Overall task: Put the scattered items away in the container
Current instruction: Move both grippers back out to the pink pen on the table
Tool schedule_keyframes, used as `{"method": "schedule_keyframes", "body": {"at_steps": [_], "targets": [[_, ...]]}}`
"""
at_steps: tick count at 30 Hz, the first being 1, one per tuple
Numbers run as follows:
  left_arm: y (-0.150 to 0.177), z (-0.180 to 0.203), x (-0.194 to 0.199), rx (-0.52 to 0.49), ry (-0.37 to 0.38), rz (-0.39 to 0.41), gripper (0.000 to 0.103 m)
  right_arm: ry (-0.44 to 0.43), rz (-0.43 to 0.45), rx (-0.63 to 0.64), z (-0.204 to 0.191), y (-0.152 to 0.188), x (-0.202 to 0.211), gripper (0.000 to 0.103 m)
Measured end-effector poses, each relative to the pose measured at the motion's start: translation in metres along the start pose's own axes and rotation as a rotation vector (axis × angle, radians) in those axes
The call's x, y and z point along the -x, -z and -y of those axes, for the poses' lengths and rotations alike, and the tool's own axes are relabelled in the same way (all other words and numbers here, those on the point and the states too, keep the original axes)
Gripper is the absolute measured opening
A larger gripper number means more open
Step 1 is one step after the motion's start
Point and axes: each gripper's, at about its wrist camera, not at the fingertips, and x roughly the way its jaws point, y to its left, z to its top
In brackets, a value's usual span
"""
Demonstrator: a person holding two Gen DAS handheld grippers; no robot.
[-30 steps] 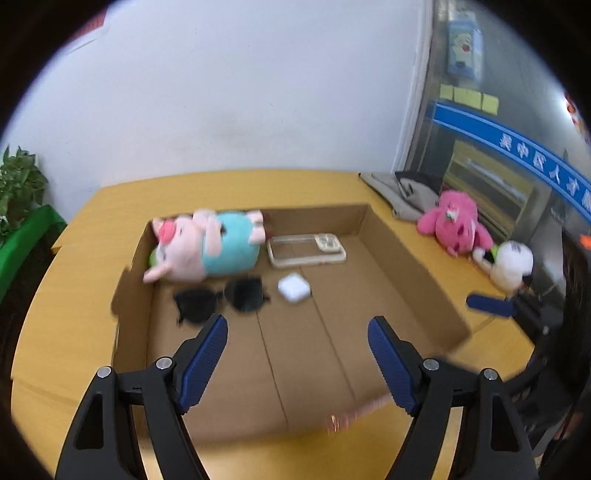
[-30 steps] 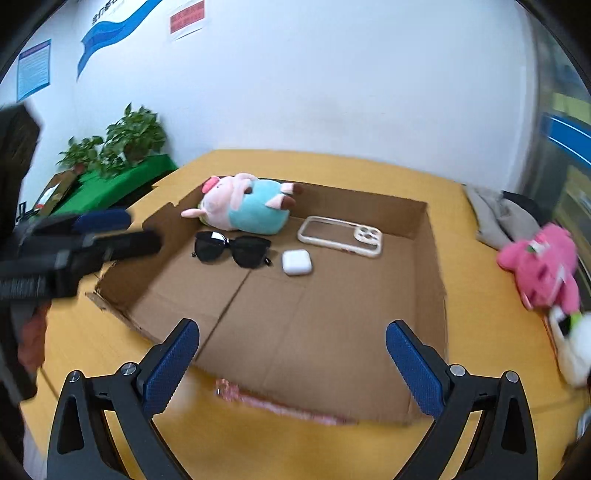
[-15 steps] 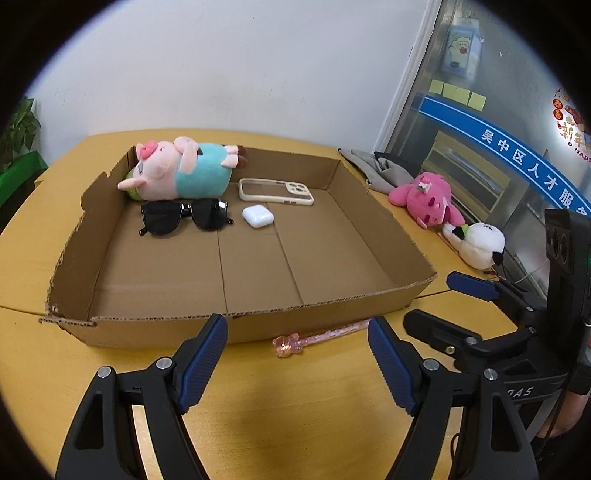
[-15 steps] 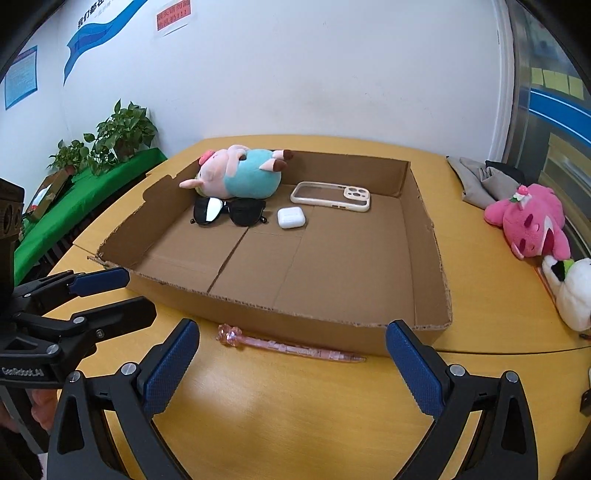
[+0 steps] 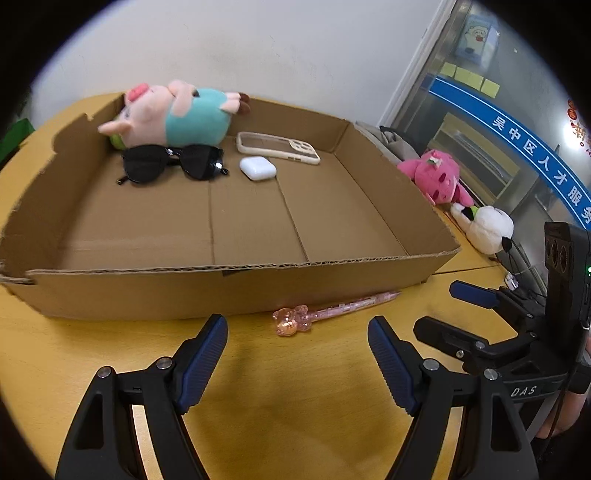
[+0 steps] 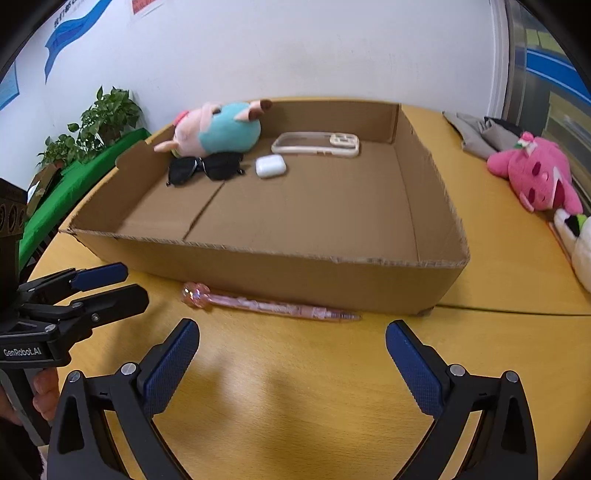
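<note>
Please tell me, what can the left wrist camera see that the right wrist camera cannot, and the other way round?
Only the left wrist view shows the yellow sticky notes on the glass. Only the right wrist view shows the potted plants on the green cloth. Both show the cardboard box holding the pig plush, sunglasses, earbud case and phone case, with the pink pen on the table in front, the pink plush outside, and both grippers open.

An office: glass partition [image 5: 491, 122] with blue Chinese banner, wall posters [image 6: 70, 26], potted plants [image 6: 99, 122].
</note>
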Motion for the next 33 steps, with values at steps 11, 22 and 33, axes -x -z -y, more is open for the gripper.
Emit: {"method": "schedule_keyframes", "body": {"at_steps": [11,22,33], "targets": [[0.002,0.015,-0.041,-0.092,0.052,-0.061,0.078,-0.023,-0.002,0.008,0.001,0.010,0.005,0.103],[0.019,0.030,-0.047,-0.201,0.043,-0.153,0.061,-0.048,-0.019,-0.020,0.009,0.028,0.008,0.103],[0.011,0.039,-0.041,-0.267,0.065,-0.118,0.056,-0.045,-0.043,-0.091,0.032,0.047,0.007,0.103]]}}
